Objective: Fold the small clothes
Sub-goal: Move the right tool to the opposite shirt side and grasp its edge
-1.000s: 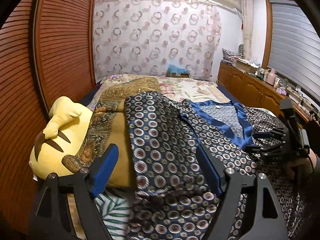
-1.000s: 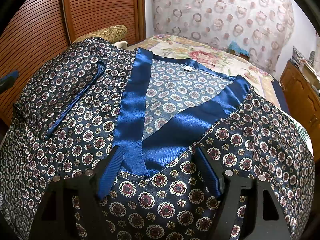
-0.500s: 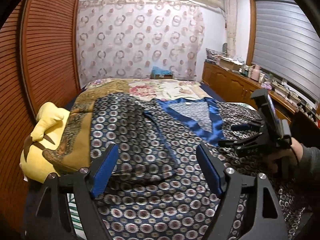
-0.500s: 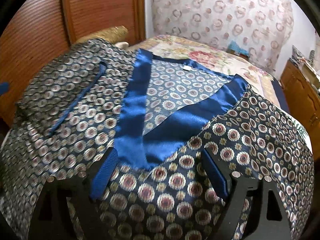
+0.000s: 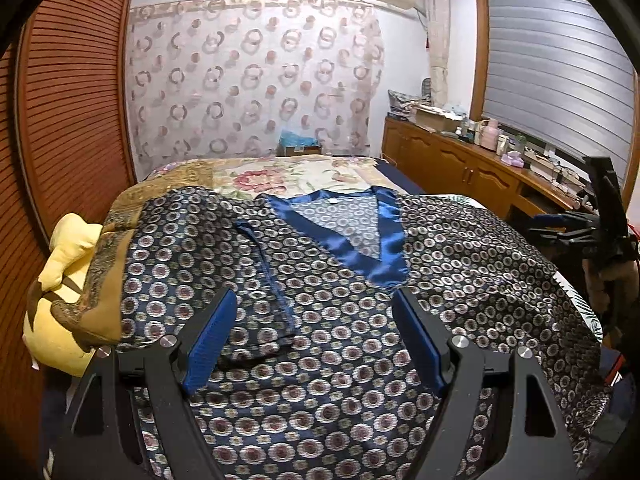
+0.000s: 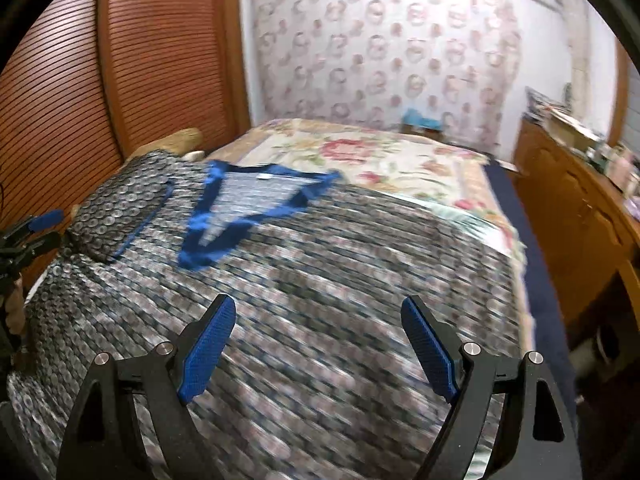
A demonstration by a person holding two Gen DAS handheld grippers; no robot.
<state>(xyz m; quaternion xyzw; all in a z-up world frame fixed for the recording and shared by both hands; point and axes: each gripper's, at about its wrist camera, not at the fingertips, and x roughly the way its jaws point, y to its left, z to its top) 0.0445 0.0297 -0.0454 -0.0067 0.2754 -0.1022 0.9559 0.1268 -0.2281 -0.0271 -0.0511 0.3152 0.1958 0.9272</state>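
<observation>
A dark navy patterned garment [image 5: 328, 344] with a shiny blue V collar [image 5: 352, 248] lies spread over the bed. One sleeve [image 5: 224, 248] is folded inward across its left side. My left gripper [image 5: 314, 294] hovers open above the garment's lower middle, with nothing between its blue pads. My right gripper [image 6: 318, 302] is open too, held above the garment's right half well short of the collar [image 6: 244, 216]; this view is motion-blurred. In the left wrist view the right gripper [image 5: 560, 228] shows at the bed's right edge. The left gripper [image 6: 36, 228] appears at the far left of the right wrist view.
A yellow plush toy [image 5: 60, 264] and a gold patterned pillow [image 5: 104, 280] lie at the bed's left edge against slatted wooden doors [image 5: 72, 120]. A floral bedspread [image 5: 288, 176] covers the far bed. A cluttered wooden cabinet [image 5: 472, 164] runs along the right.
The right gripper pulled back and rightwards from the collar, its jaws a little wider. The left gripper swung right, from over the folded sleeve towards the garment's middle.
</observation>
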